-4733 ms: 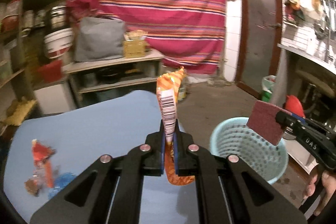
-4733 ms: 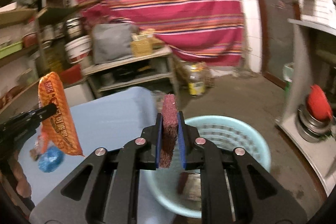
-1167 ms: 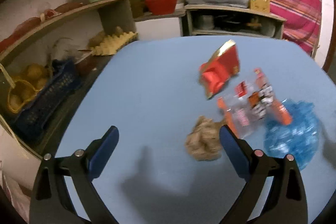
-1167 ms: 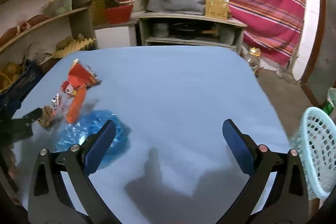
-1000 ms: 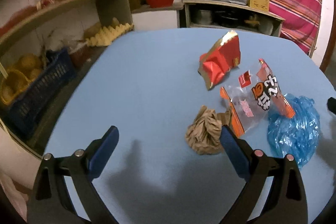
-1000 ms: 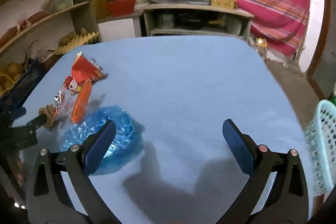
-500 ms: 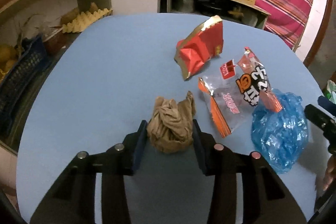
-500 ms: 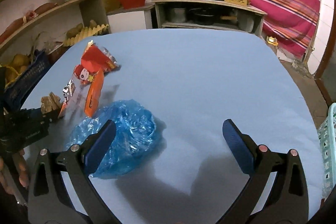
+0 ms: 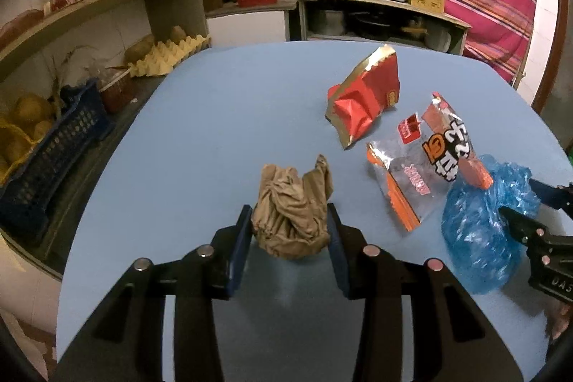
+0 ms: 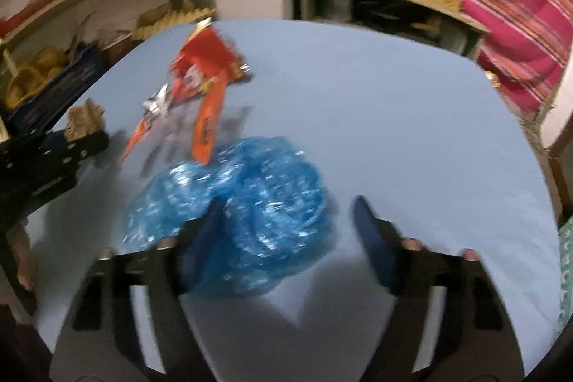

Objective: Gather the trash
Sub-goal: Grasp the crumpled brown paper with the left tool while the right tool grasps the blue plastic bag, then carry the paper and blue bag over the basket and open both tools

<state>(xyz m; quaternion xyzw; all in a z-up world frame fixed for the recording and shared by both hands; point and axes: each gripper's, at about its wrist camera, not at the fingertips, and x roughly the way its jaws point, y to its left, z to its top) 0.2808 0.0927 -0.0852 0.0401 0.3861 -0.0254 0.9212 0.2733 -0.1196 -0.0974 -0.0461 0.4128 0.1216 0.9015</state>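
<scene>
The blue table [image 9: 200,131] is carrying all the trash, and everything here sits relative to the blue plastic bag [image 10: 243,213], the biggest piece. The right tongs [image 10: 290,231] are closing around that bag; one pad is pressing into its left side, the other standing clear to its right. Touching the bag's far edge, the clear orange-trimmed wrapper [image 9: 426,163] is lying flat. Beyond that wrapper, well apart from the bag, the red foil packet [image 9: 365,99] is resting crumpled. Left of the bag, past the wrapper, the left tongs [image 9: 290,235] are gripping the brown paper wad [image 9: 292,210], narrowed on both its sides.
</scene>
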